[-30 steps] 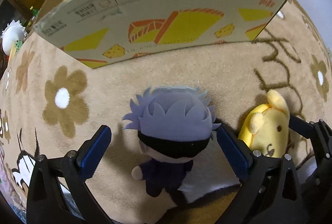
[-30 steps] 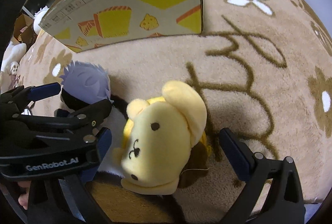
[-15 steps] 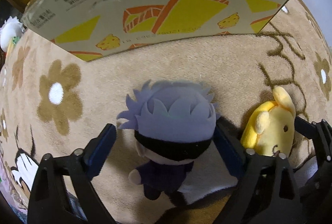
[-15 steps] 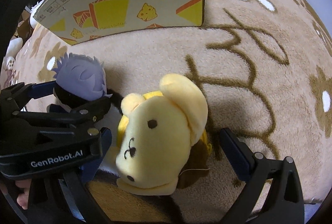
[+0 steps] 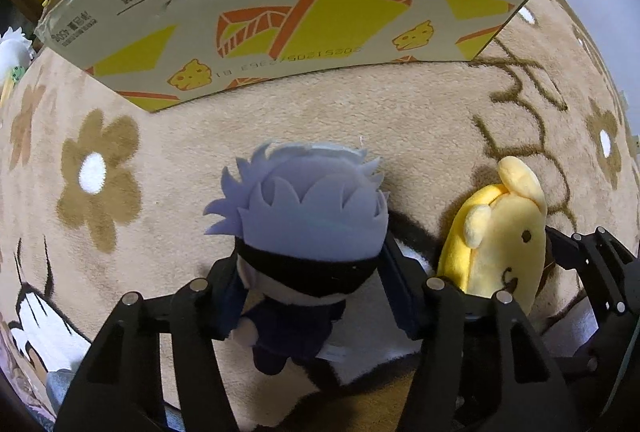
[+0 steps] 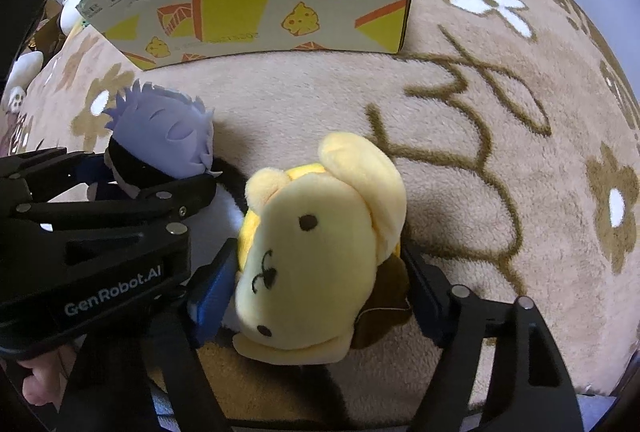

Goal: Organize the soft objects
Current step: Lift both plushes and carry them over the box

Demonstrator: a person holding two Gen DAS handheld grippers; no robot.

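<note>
Clamping the purple-haired doll (image 5: pixel 310 232) at its sides, the left tongs (image 5: pixel 310 296) are pressing their blue pads against the doll's head and dark body. The doll is lying on its back on the beige flowered blanket (image 5: pixel 420 119), with its spiky hair pointing toward the cardboard box (image 5: pixel 288 3).

The right tongs (image 6: pixel 316 284) are closing on the yellow dog plush (image 6: pixel 316 244), one blue pad touching its cheek on the left and the other pad meeting the brown part at its right side. The plush is resting on the same blanket, face toward the camera, ears pointing away.

The two toys are lying just beside each other, the doll to the left of the plush, and the left tongs are sitting close against the right tongs' left finger.

The box is standing on the blanket beyond both toys, its printed side showing yellow and orange shapes. A white plush (image 6: pixel 74 3) is showing partly at the far left edge, beyond the box.
</note>
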